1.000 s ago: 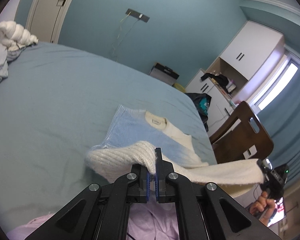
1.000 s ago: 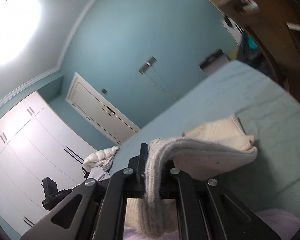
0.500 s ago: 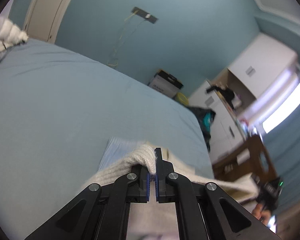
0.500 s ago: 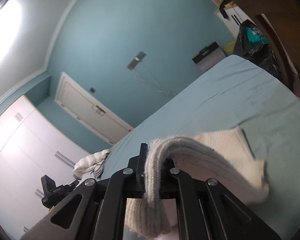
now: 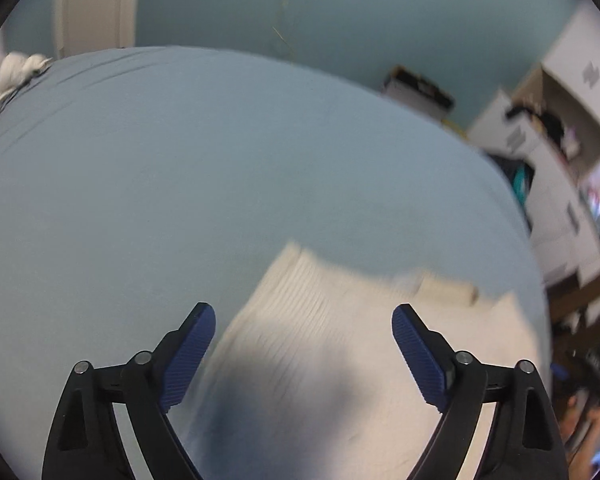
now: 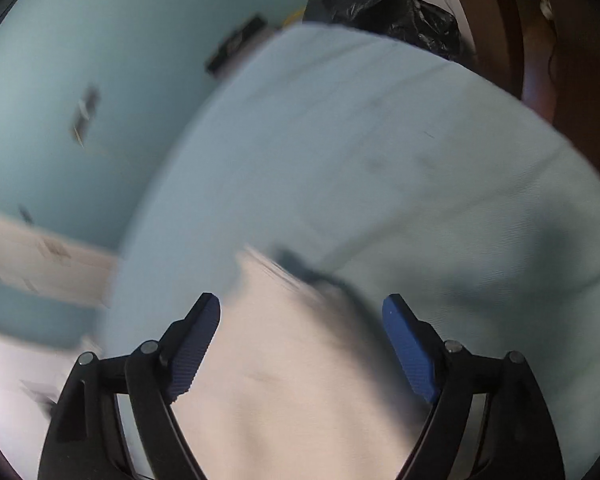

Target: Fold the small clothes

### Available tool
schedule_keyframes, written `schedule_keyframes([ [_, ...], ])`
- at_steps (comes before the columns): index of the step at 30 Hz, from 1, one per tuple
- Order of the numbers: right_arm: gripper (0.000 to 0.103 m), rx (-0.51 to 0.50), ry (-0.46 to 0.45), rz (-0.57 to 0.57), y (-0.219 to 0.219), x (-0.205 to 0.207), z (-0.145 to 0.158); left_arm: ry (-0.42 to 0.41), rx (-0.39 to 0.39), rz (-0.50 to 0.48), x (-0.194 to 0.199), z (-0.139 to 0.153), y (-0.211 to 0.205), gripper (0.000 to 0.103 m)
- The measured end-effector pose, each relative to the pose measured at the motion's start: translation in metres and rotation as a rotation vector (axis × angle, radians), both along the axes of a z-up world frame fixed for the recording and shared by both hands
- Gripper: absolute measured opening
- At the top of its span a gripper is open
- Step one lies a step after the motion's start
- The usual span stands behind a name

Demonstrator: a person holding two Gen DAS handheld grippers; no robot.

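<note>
A cream knitted sweater [image 5: 340, 340] lies folded over on the blue bed sheet [image 5: 180, 168], blurred by motion. My left gripper [image 5: 304, 320] is open and empty just above its near left part. In the right wrist view the same sweater [image 6: 292, 380] fills the space below my right gripper [image 6: 302, 312], which is open and empty too. The sweater's far edge ends just beyond the fingertips [image 6: 204, 320] in both views.
A pile of white clothes [image 5: 12, 76] lies at the bed's far left. White cupboards [image 5: 548, 128] and a black bag [image 6: 380, 4] stand past the bed's right edge, beside dark wooden furniture [image 6: 540, 40]. A door [image 5: 92, 4] is in the far wall.
Both grippers were shut on the sweater's hem and carried it forward over the garment. Now both have opened and let it go, and the sweater lies folded on the bed.
</note>
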State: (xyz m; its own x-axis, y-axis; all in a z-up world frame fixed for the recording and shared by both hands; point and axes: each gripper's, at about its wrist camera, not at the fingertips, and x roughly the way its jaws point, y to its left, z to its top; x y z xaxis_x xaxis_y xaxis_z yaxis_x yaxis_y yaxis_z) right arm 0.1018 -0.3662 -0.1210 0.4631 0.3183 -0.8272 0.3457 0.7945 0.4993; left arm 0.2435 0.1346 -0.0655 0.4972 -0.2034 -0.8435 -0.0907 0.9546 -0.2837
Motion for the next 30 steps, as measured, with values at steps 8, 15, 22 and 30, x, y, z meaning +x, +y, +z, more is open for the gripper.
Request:
schedule_keyframes([
  [8, 0.081, -0.022, 0.006, 0.213, 0.021, 0.012, -0.015, 0.098, 0.068, -0.098, 0.01, -0.039, 0.011, 0.091],
  [15, 0.076, -0.243, 0.025, 0.376, 0.067, 0.078, -0.023, 0.116, 0.116, -0.207, 0.056, -0.064, -0.012, 0.091],
  [22, 0.007, -0.362, 0.038, 0.423, 0.082, 0.098, -0.038, 0.165, -0.13, -0.167, 0.081, -0.081, -0.015, 0.031],
  [30, 0.005, -0.419, -0.391, 0.251, 0.039, 0.028, 0.038, -0.05, -0.188, -0.058, 0.084, -0.026, 0.005, 0.01],
])
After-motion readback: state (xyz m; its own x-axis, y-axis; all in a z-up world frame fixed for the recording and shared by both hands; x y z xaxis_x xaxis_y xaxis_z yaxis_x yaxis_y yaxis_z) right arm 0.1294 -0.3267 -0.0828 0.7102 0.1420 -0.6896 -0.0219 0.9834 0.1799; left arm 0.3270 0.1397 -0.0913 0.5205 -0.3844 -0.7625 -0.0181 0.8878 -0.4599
